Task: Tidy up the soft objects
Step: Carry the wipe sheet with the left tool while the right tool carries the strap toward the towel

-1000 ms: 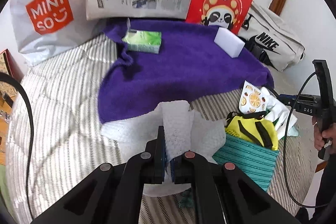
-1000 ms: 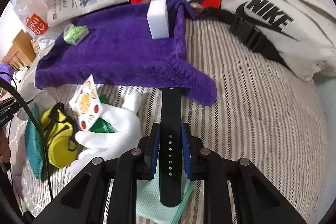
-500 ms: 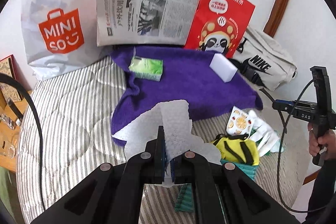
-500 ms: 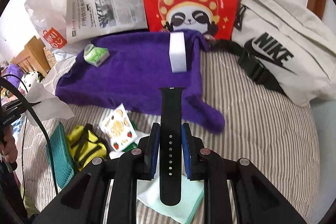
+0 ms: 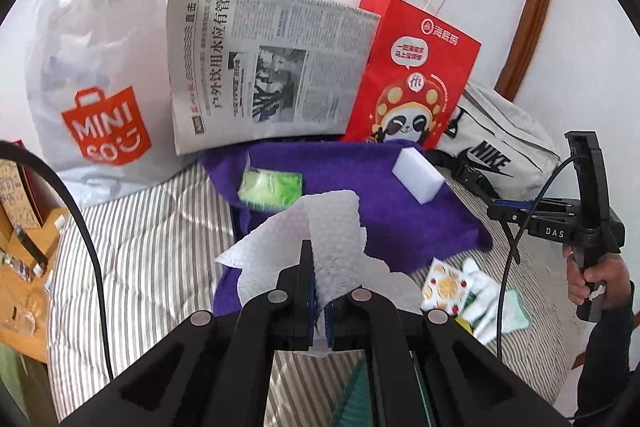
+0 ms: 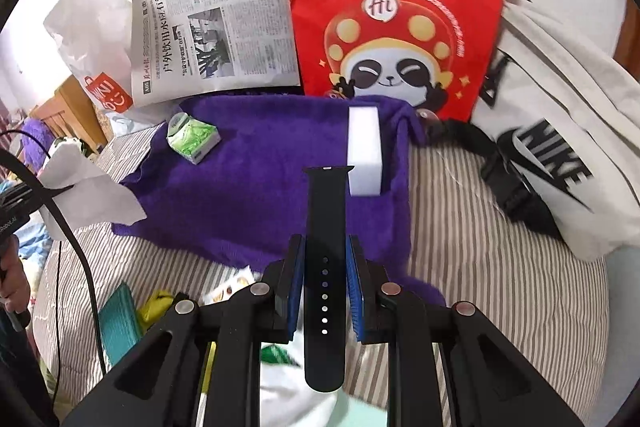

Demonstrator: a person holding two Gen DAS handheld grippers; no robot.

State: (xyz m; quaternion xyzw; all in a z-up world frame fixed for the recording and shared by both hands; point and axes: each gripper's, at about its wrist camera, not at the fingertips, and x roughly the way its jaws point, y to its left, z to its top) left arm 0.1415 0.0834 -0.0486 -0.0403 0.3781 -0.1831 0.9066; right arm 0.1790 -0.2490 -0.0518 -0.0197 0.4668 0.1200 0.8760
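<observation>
- The left gripper (image 5: pixel 320 301) is closed on a white paper towel (image 5: pixel 316 247), which stands up crumpled above the fingers in the centre of the left wrist view. The pinch takes only a narrow fold, so the thin sheet could tear or slide out if it is moved fast.
- The right gripper (image 6: pixel 325 291) is closed on a black watch strap (image 6: pixel 325 259), held by its edges. The strap sticks out far in front and behind the pads, so I think it could turn in the grip or catch on the purple towel (image 6: pixel 260 195) when it is put down.
- On the purple towel, in the middle of the right wrist view, lie a green tissue pack (image 6: pixel 194 139) and a white sponge block (image 6: pixel 364 151), well apart. A low pass of the strap could push the sponge.
- At the lower left of the right view more soft things are piled, blurred and partly hidden.
- The surface is a striped bed cover (image 6: pixel 480 247), soft and uneven.
- Behind stand a white Miniso bag (image 5: pixel 96 87), a newspaper (image 5: pixel 272 75), a red panda bag (image 6: pixel 396 7) and a Nike bag (image 6: pixel 560 147) against a white wall.
</observation>
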